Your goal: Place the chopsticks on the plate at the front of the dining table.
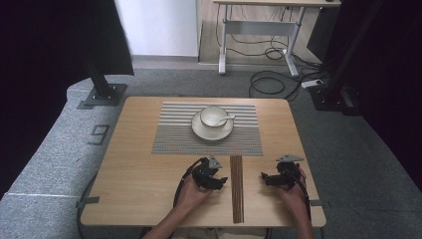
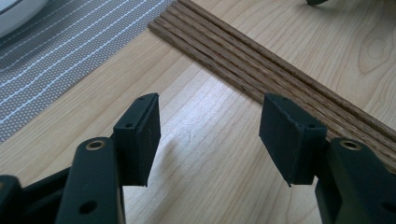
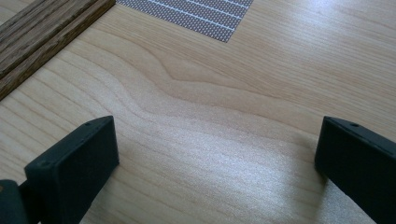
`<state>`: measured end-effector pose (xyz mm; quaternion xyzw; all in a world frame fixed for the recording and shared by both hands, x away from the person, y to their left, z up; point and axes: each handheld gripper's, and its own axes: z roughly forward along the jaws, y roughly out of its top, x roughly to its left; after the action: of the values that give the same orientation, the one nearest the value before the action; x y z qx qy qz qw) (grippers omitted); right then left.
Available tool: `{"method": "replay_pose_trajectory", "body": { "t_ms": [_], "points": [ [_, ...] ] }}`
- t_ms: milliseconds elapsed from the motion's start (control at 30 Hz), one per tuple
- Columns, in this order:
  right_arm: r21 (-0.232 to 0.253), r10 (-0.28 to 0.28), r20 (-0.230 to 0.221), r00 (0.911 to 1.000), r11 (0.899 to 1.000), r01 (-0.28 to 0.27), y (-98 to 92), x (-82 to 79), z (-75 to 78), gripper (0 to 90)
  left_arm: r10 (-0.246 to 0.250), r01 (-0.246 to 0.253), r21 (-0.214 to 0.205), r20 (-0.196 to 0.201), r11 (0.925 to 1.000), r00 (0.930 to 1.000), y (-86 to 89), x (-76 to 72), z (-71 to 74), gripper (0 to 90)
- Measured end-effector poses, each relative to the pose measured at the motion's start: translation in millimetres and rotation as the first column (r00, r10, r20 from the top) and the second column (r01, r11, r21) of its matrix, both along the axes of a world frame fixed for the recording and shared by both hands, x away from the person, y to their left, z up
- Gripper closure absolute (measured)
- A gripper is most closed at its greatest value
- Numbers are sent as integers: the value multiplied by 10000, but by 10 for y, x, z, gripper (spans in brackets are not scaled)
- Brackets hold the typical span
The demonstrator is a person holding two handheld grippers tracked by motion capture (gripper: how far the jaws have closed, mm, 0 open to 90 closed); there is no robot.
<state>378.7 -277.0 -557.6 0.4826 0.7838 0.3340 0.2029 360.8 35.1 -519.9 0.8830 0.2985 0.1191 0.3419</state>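
A row of dark wooden chopsticks (image 1: 237, 188) lies lengthwise on the table, between my two grippers. My left gripper (image 1: 220, 181) sits just left of them, open, its pads (image 2: 140, 135) over bare wood; in the left gripper view the chopsticks (image 2: 261, 70) run diagonally just beyond the right pad. My right gripper (image 1: 264, 177) rests to the right of them, open wide with nothing between its pads (image 3: 74, 163); the chopsticks (image 3: 37, 37) cross that view's top left corner. A white cup (image 1: 214, 117) with a spoon (image 1: 229, 118) stands on a saucer (image 1: 212, 130) farther back.
The saucer sits on a grey striped placemat (image 1: 179, 137) at the table's far middle. The wooden table (image 1: 134, 174) ends close behind my hands. Beyond it lie grey carpet, black stand bases (image 1: 102, 94) and cables (image 1: 271, 82).
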Motion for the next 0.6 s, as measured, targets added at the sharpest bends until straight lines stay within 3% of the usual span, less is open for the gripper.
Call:
{"method": "replay_pose_trajectory", "body": {
  "t_ms": [600],
  "points": [
    [-5,1,-3,10000,10000,-1,0,0,0,0,-138,139,98,-114,9999,9998,-190,-33,-62,387]
  ]
}}
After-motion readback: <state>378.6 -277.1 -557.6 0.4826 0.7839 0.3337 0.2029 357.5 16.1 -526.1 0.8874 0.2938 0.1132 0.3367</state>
